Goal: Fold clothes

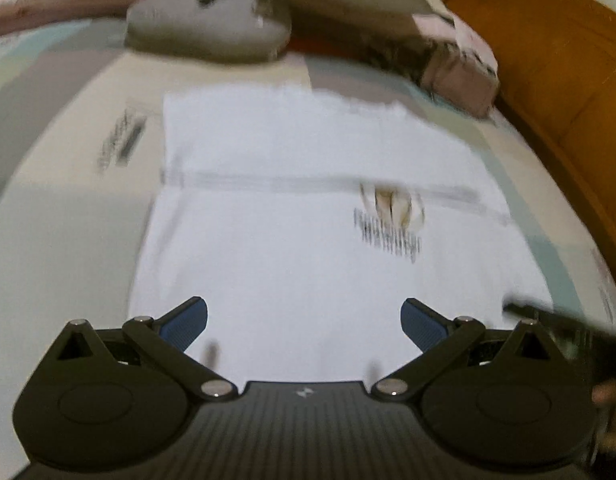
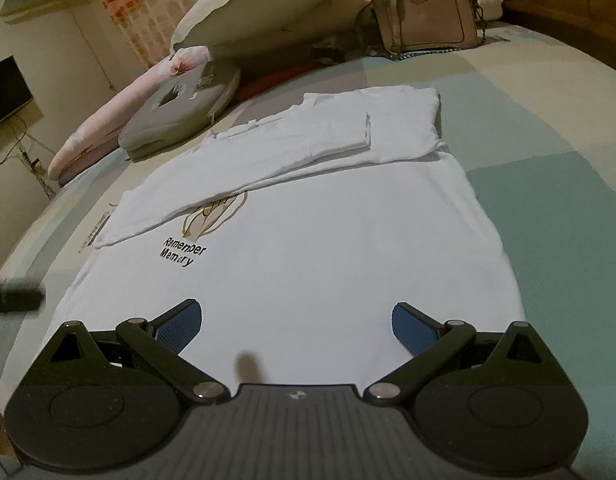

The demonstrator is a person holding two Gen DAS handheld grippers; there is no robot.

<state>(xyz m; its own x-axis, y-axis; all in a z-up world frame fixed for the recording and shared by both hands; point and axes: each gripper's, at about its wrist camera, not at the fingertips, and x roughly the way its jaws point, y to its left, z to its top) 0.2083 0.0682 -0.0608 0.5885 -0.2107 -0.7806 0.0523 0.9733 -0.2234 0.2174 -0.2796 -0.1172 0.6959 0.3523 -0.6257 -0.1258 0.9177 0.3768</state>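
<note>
both grippers, left (image 1: pixel 303 322) and right (image 2: pixel 296 326), are hovering with jaws spread apart over the near hem of a white printed cotton t-shirt (image 2: pixel 308 248) lying partly folded on a pastel patchwork bedspread (image 2: pixel 548 152).

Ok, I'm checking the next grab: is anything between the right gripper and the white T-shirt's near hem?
Nothing visible. The right gripper hangs open right over the near part of the white T-shirt. The handbag and pillows sit beyond the shirt's far end.
</note>
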